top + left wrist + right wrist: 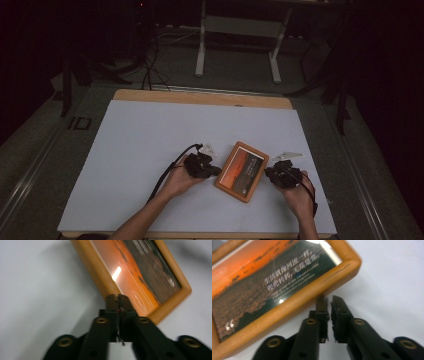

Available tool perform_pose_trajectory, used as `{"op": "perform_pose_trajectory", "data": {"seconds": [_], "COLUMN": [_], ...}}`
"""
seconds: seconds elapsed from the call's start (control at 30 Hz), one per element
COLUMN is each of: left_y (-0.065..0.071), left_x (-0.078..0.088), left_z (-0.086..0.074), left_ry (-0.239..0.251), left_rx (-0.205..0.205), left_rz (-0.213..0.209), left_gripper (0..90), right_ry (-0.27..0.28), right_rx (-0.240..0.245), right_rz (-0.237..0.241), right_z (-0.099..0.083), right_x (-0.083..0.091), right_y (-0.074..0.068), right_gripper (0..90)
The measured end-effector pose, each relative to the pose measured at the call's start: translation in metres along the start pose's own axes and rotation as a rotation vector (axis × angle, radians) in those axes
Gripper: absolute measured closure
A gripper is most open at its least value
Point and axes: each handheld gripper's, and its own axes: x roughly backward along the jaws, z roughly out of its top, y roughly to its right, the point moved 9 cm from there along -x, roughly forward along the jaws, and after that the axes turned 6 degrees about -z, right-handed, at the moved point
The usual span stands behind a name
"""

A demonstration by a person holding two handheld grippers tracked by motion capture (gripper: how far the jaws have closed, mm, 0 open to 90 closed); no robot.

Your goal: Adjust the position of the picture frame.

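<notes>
Frame (242,171): wooden, holding an orange sunset print with pale lettering — lies flat and askew on the white table (140,150), near its front edge, between the two grippers.
Left gripper (118,297): jaws pressed together with nothing between them; tips at the frame's long wooden side — contact unclear.
Right gripper (329,300): jaws parted by a thin slit, gripping nothing; tips just beside the frame's edge near a rounded corner.
Floor: cables and a white stand beyond the table.
</notes>
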Motion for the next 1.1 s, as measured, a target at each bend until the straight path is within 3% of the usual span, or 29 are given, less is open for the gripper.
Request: {"op": "perform_pose_trajectory", "data": {"seconds": [0.1, 0.13, 0.17, 0.2, 0.23, 0.3, 0.4, 0.5, 0.83, 0.93, 0.97, 1.1], "left_y": [-0.005, -0.009, -0.009, -0.01, -0.01, -0.009, -0.01, -0.011, -0.012, -0.009, -0.009, -0.01], "left_x": [0.006, 0.007, 0.007, 0.006, 0.005, 0.0, -0.008, -0.018, -0.036, -0.041, -0.041, -0.039], "left_z": [0.007, 0.01, 0.01, 0.01, 0.011, 0.012, 0.014, 0.017, 0.017, 0.018, 0.019, 0.019], "left_ry": [0.057, 0.056, 0.056, 0.042, 0.036, 0.025, 0.018, 0.009, -0.012, -0.018, -0.024, -0.031], "left_rx": [0.086, 0.113, 0.113, 0.124, 0.134, 0.14, 0.149, 0.161, 0.186, 0.2, 0.2, 0.213], "left_rz": [-0.04, -0.045, -0.045, -0.055, -0.074, -0.108, -0.116, -0.127, -0.181, -0.226, -0.226, -0.219], "left_gripper": [77.7, 69.4, 64.5, 60.4, 60.4, 49.1, 41.8, 33.4, 35.5, 35.5, 35.4, 38.0], "right_ry": [0.02, 0.045, 0.045, 0.055, 0.055, 0.037, 0.022, 0.002, -0.029, -0.028, -0.034, -0.041], "right_rx": [-0.015, -0.037, -0.037, -0.039, -0.039, -0.055, -0.068, -0.116, -0.163, -0.177, -0.184, -0.192], "right_rz": [0.011, 0.06, 0.06, 0.097, 0.097, 0.14, 0.141, 0.185, 0.264, 0.287, 0.305, 0.305], "right_z": [0.003, 0.006, 0.006, 0.009, 0.009, 0.01, 0.009, 0.006, 0.002, 0.001, 0.001, 0.001], "right_x": [0.006, 0.011, 0.011, 0.013, 0.013, 0.009, 0.005, -0.003, -0.018, -0.019, -0.02, -0.02], "right_y": [0.001, -0.002, -0.002, -0.007, -0.007, -0.016, -0.018, -0.022, -0.033, -0.033, -0.035, -0.035], "right_gripper": [74.0, 66.0, 66.0, 57.8, 57.8, 43.3, 35.4, 25.9, 19.5, 20.1, 19.9, 21.6]}}
